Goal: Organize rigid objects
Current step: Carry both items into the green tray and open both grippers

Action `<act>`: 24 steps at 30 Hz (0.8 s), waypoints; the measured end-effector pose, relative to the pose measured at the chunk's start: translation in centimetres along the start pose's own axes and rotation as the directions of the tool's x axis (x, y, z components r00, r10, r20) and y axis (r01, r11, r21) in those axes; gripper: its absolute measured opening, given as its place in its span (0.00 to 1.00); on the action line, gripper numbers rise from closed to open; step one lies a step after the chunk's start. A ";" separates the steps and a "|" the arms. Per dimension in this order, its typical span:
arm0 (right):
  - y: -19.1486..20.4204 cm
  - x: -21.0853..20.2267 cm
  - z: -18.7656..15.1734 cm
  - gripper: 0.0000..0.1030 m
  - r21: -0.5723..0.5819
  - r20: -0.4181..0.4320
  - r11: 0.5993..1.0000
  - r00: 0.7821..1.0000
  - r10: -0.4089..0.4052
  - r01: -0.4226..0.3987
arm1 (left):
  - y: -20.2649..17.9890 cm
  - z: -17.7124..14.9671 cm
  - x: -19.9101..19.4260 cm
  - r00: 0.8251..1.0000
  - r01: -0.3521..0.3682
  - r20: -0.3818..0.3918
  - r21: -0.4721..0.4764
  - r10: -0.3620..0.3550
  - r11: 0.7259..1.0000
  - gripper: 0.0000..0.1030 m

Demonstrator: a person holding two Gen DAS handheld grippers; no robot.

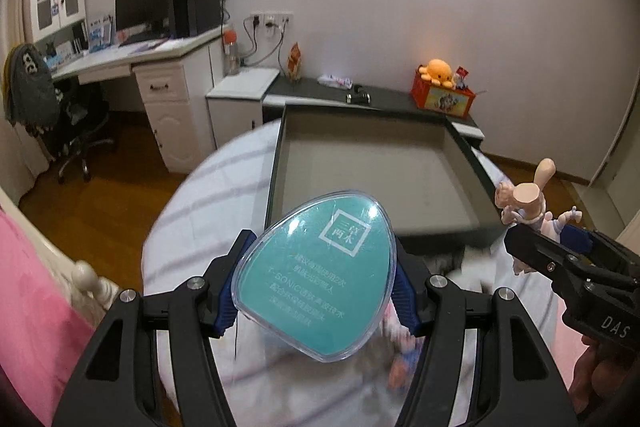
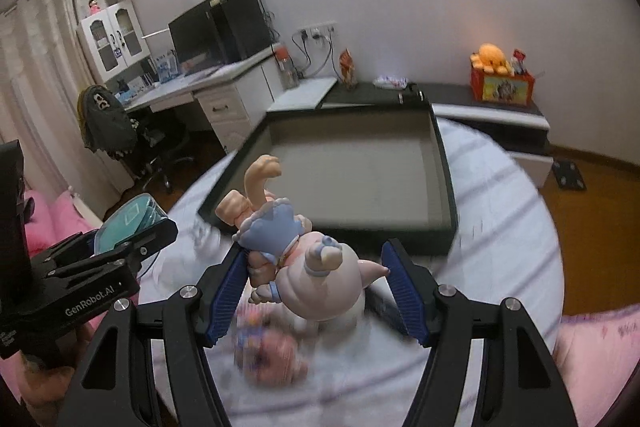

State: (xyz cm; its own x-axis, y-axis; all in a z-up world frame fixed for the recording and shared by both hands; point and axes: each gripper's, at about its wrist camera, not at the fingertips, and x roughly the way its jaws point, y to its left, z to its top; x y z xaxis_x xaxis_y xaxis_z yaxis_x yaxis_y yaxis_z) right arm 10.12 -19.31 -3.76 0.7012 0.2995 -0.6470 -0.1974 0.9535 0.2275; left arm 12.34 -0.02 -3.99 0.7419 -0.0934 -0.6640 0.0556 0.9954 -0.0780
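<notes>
My left gripper is shut on a teal egg-shaped case with a clear rim and holds it above the bed, just before the tray's near edge. The case also shows in the right wrist view. My right gripper is shut on a pastel figurine, which lies tilted between the pads with a leg pointing up. The figurine also shows in the left wrist view. A dark shallow tray lies on the bed ahead of both grippers, with nothing in it.
A blurred pink and blue toy lies on the white striped bedding under the right gripper. A low dark cabinet behind the tray carries a red box with an orange plush. A desk with a monitor stands at left.
</notes>
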 end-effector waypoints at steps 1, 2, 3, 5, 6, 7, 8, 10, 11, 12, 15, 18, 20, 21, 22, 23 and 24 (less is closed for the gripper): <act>-0.1 0.4 0.8 0.66 -0.004 0.004 1.000 1.000 0.000 0.000 | 0.0 0.9 0.7 1.000 0.007 -0.001 -0.004 -0.007 1.000 0.61; -0.3 1.0 1.7 0.66 -0.007 0.008 1.000 1.000 -0.004 0.004 | 0.0 1.6 1.2 1.000 0.015 0.001 -0.009 -0.015 1.000 0.61; -0.4 1.6 2.5 0.66 -0.007 0.011 1.000 1.000 -0.006 0.006 | 0.0 2.2 1.8 1.000 0.016 0.004 -0.014 -0.016 1.000 0.61; -0.8 2.9 4.1 0.66 -0.006 0.009 1.000 1.000 -0.009 0.009 | -0.2 3.6 3.5 1.000 0.008 0.003 -0.011 -0.008 1.000 0.61; -1.1 3.8 4.7 0.66 -0.004 0.002 1.000 1.000 -0.016 0.016 | -0.4 4.0 4.3 1.000 0.009 -0.002 -0.010 -0.009 1.000 0.61; -1.4 4.6 5.2 0.66 0.002 -0.004 1.000 1.000 -0.018 0.018 | -0.5 4.5 5.2 1.000 0.007 -0.005 -0.007 -0.007 1.000 0.61; -1.8 5.9 5.7 0.66 0.010 -0.017 1.000 1.000 -0.020 0.020 | -0.7 4.9 6.2 1.000 0.003 -0.015 -0.003 -0.003 1.000 0.61; -2.5 7.8 6.2 0.66 0.022 -0.043 0.999 0.999 -0.027 0.028 | -1.0 5.4 8.2 0.999 0.008 -0.037 0.001 -0.008 1.000 0.61; -2.7 8.6 6.3 0.66 0.027 -0.056 0.999 0.998 -0.030 0.031 | -1.2 5.6 9.3 0.999 0.011 -0.051 0.002 -0.011 1.000 0.61; -3.1 9.7 6.3 0.66 0.037 -0.074 0.999 0.997 -0.030 0.032 | -1.3 5.7 10.2 0.998 0.011 -0.063 0.004 -0.011 1.000 0.61; -4.1 12.2 6.1 0.66 0.056 -0.117 0.997 0.992 -0.042 0.049 | -1.8 5.7 13.0 0.993 0.025 -0.118 0.008 -0.024 1.000 0.61; -4.8 14.1 5.9 0.67 0.062 -0.161 0.996 0.985 -0.057 0.068 | -2.2 5.6 15.2 0.985 0.033 -0.172 0.013 -0.030 0.999 0.61; -5.3 15.2 5.7 0.67 0.061 -0.186 0.994 0.980 -0.077 0.090 | -2.2 5.6 16.2 0.977 0.038 -0.211 0.010 -0.035 0.999 0.62; -5.3 15.5 5.7 0.67 0.062 -0.195 0.993 0.977 -0.084 0.098 | -2.3 5.7 16.4 0.974 0.038 -0.224 0.012 -0.035 0.999 0.62; -5.3 15.6 5.7 0.67 0.049 -0.197 0.992 0.975 -0.104 0.116 | -2.3 5.8 16.6 0.972 0.035 -0.232 0.015 -0.031 0.999 0.62; -5.2 15.6 5.7 0.67 0.038 -0.198 0.991 0.973 -0.118 0.128 | -2.3 5.8 16.5 0.973 0.028 -0.229 0.018 -0.023 0.999 0.65; -5.1 15.7 5.7 0.68 0.032 -0.203 0.991 0.971 -0.123 0.132 | -2.3 6.0 16.4 0.975 0.017 -0.223 0.020 -0.012 1.000 0.68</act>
State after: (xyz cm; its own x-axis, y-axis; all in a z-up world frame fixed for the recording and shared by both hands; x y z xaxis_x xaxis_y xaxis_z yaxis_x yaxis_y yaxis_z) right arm 26.06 -19.64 -10.94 0.5666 0.1802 -0.8040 -0.0810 0.9832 0.1633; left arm 28.42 -3.70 -10.28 0.5736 -0.1074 -0.8121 0.0816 0.9939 -0.0739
